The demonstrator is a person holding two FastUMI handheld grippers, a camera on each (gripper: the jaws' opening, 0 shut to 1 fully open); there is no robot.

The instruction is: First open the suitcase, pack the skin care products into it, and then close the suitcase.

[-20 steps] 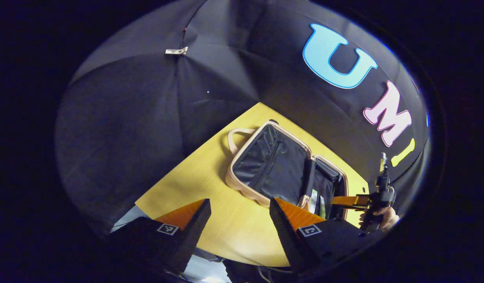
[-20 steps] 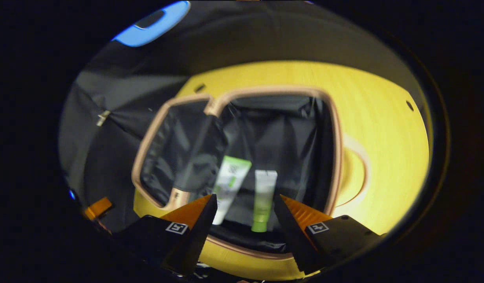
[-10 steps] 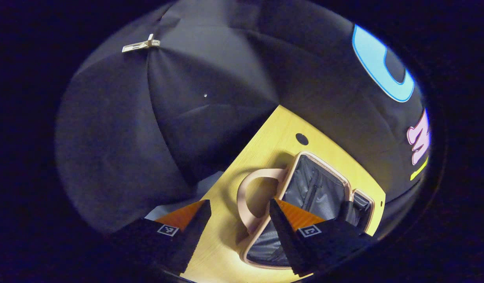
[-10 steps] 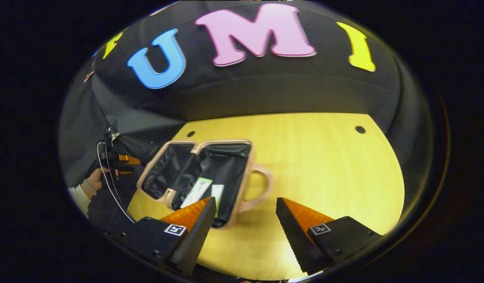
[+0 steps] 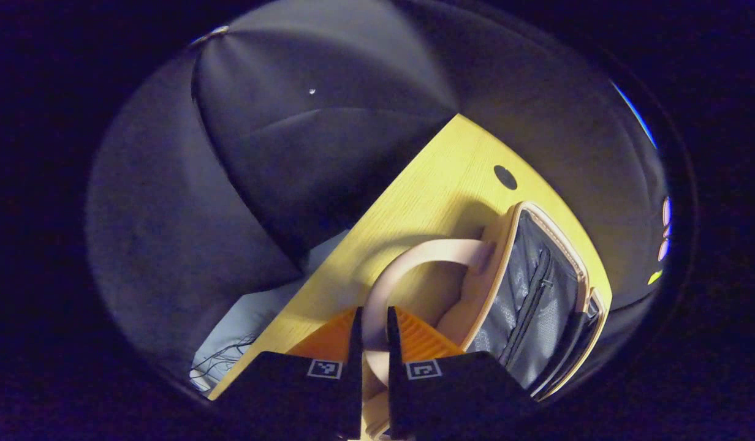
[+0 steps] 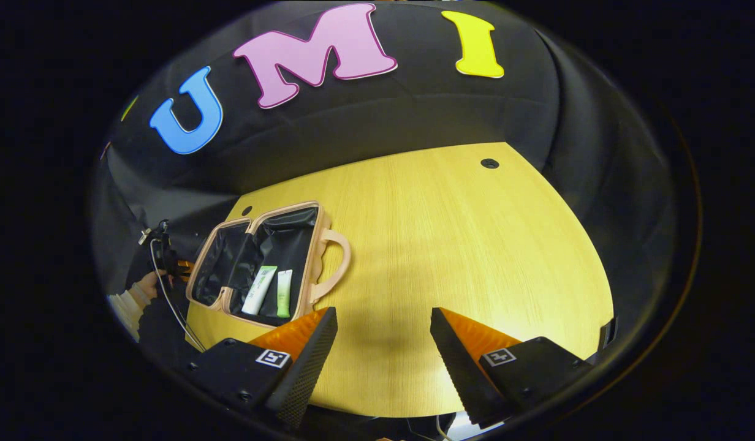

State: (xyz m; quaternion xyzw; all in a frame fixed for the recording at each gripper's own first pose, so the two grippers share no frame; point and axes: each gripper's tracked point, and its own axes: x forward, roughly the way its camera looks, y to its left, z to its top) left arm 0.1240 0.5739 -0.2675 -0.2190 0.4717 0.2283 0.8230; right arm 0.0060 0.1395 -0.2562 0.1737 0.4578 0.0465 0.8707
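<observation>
Hand-held gripper [image 5: 372, 358] pinching handle [image 5: 414, 260], apparently two tubes [image 6: 259, 290].

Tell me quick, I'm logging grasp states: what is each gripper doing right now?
Left gripper: closed on the suitcase handle.
Right gripper: open, holding nothing, above the table.

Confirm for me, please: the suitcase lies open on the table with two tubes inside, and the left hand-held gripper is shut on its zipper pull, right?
Not quite. The left hand-held gripper is shut on the suitcase's handle, not its zipper pull; the left gripper view shows it. The rest holds: the suitcase lies open on the table with two tubes inside.
</observation>
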